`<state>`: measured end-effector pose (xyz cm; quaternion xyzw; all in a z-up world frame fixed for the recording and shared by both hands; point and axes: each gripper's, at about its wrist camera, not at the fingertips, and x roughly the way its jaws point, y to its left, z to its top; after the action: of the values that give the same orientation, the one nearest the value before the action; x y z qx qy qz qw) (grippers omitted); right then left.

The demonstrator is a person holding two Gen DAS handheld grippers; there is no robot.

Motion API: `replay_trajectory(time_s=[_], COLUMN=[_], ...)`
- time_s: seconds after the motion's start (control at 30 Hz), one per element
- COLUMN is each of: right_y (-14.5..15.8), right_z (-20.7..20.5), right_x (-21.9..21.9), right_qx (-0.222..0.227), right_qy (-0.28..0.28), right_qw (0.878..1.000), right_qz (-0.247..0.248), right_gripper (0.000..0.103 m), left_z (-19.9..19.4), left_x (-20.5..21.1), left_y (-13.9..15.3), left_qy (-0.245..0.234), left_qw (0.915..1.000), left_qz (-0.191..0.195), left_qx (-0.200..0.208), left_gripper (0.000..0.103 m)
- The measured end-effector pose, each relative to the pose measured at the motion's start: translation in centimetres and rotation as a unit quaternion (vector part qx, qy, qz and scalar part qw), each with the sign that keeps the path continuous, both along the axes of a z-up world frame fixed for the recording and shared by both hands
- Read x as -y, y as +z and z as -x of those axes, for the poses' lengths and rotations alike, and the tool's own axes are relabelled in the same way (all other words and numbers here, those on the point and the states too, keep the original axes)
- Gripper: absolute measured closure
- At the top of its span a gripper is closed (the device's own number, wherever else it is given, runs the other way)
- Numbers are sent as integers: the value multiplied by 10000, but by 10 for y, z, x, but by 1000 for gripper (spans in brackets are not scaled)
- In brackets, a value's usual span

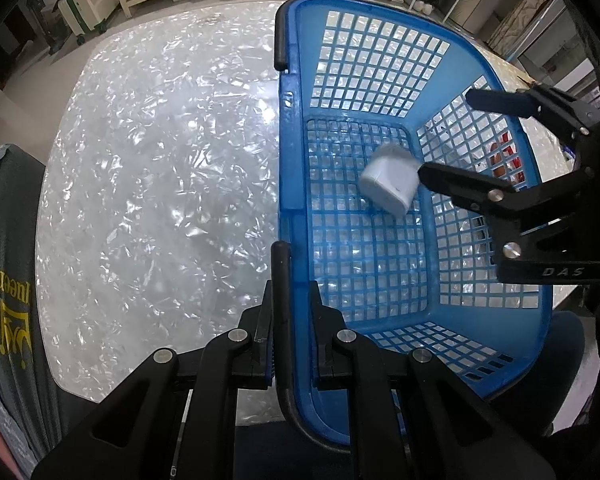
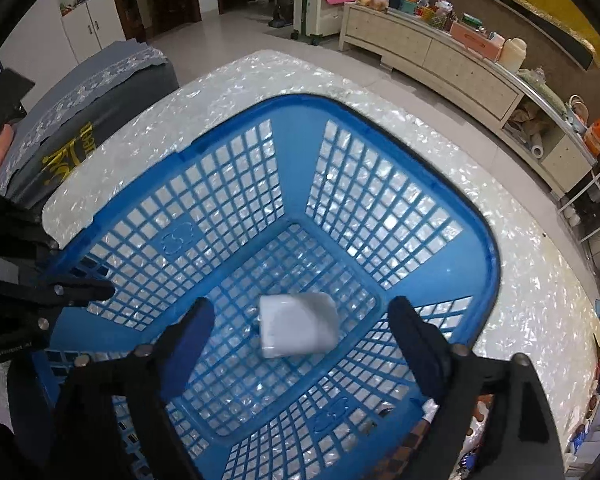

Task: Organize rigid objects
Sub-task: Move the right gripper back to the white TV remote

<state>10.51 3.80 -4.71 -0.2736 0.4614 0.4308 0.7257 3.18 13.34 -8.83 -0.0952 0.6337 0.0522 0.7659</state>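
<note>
- Left wrist view: your left gripper [image 1: 290, 320] is clamped shut on the black handle [image 1: 280, 280] at the near rim of the blue basket [image 1: 296, 152], pointing steeply down, so this hand only steadies the basket.
- In the same view, the white box [image 1: 390, 184] sits ahead of the left gripper and off to its right, over the basket's mesh floor; it looks blurred and tilted, so I cannot tell whether it has landed or is in mid-fall.
- Your right gripper [image 1: 444, 136] comes in from the right edge with its fingers spread wide. The lower fingertip is just beside the box, and nothing is gripped.
- Right wrist view: the right gripper [image 2: 300, 320] has its jaws wide apart and empty, with the white box [image 2: 296, 326] straight ahead and below, midway between the two fingers and clear of both pads.
- The box's longer side runs roughly across the gap, finger to finger, tilted slightly.
- The basket [image 2: 488, 264] rests on the pearly table [image 2: 540, 280], and the left gripper [image 2: 100, 292] shows at the left rim, well apart from the box.
- Judgement: the right hand is by far the nearer one to the box. It seems placed already, so this hand can lift straight away.
</note>
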Motion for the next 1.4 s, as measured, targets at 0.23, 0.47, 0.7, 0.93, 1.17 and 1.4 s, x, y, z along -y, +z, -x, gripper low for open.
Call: replay_trajectory(time_s=[0.23, 0.47, 0.7, 0.93, 1.17, 1.4], right_y=[14, 44, 67, 55, 14, -31], right_z=[-3, -20, -63, -96, -102, -105], right_x=[11, 45, 116, 179, 215, 247], right_qx=[46, 297, 205, -66, -354, -860], right_qy=[-41, -421, -1418, -2223, -2720, -3051], right_qw=[10000, 9986, 9895, 9749, 9610, 9458], right_qz=[-16, -114, -208, -79, 348, 707], right_gripper=[4, 4, 4, 4, 4, 4], left_z=[1, 1, 0, -1, 3, 6], left_x=[2, 5, 8, 7, 8, 10], left_y=[1, 4, 14, 17, 14, 9], left_qy=[-35, -48, -62, -24, -14, -36], left_qw=[10000, 10000, 9999, 9999, 9999, 9999], left_qz=[-21, -76, -138, -101, -83, -89], left_qx=[2, 11, 77, 96, 77, 41], left_gripper=[90, 90, 90, 90, 90, 90])
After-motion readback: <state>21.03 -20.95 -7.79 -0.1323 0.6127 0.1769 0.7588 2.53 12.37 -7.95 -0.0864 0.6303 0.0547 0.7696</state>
